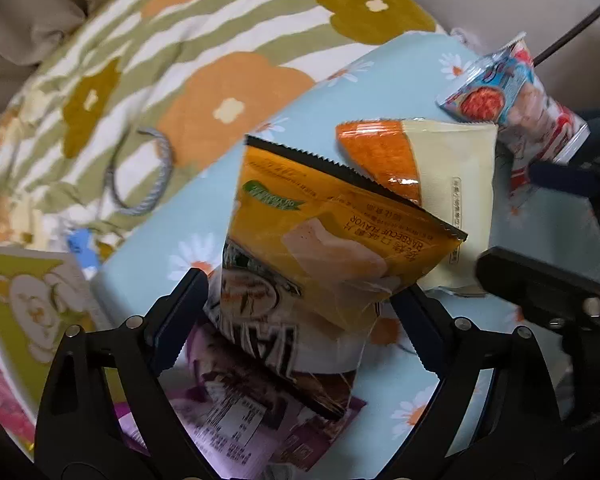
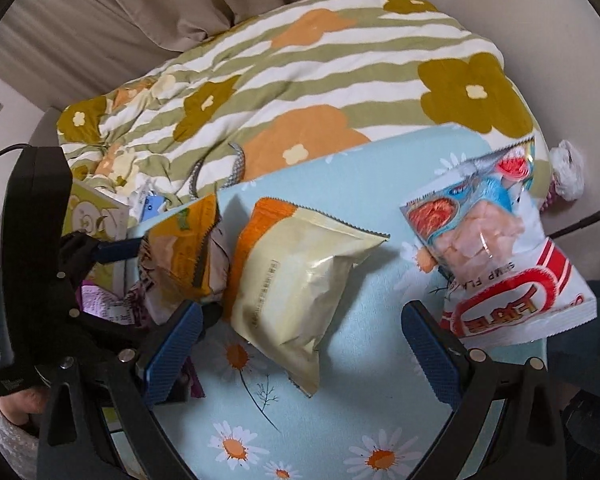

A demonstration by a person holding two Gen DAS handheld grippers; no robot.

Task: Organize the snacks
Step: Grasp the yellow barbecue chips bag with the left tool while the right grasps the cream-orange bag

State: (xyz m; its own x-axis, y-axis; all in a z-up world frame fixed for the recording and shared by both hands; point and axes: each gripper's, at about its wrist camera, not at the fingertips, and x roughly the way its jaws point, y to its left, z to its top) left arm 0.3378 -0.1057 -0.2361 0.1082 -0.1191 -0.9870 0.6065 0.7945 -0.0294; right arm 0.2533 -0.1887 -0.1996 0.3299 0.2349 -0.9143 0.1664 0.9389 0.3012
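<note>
My left gripper point(image 1: 300, 312) has its jaws around a yellow barbecue-flavour snack bag point(image 1: 332, 236), lifted and tilted above a brown-and-white bag point(image 1: 260, 320) and a purple packet point(image 1: 236, 420). In the right wrist view the left gripper point(image 2: 156, 276) holds that yellow bag point(image 2: 180, 252) at the left. My right gripper point(image 2: 304, 344) is open and empty, its jaws either side of the lower end of a cream-and-orange bag point(image 2: 292, 288), which also shows in the left wrist view point(image 1: 452, 184). A white, red and blue shrimp snack bag point(image 2: 500, 256) lies at the right.
The snacks lie on a light blue daisy-print surface point(image 2: 340, 420). Behind it is a green-striped floral quilt point(image 2: 300, 80) with a grey braided cord point(image 1: 148, 176). A green bear-print box point(image 1: 28, 304) stands at the left. Beige curtains hang behind.
</note>
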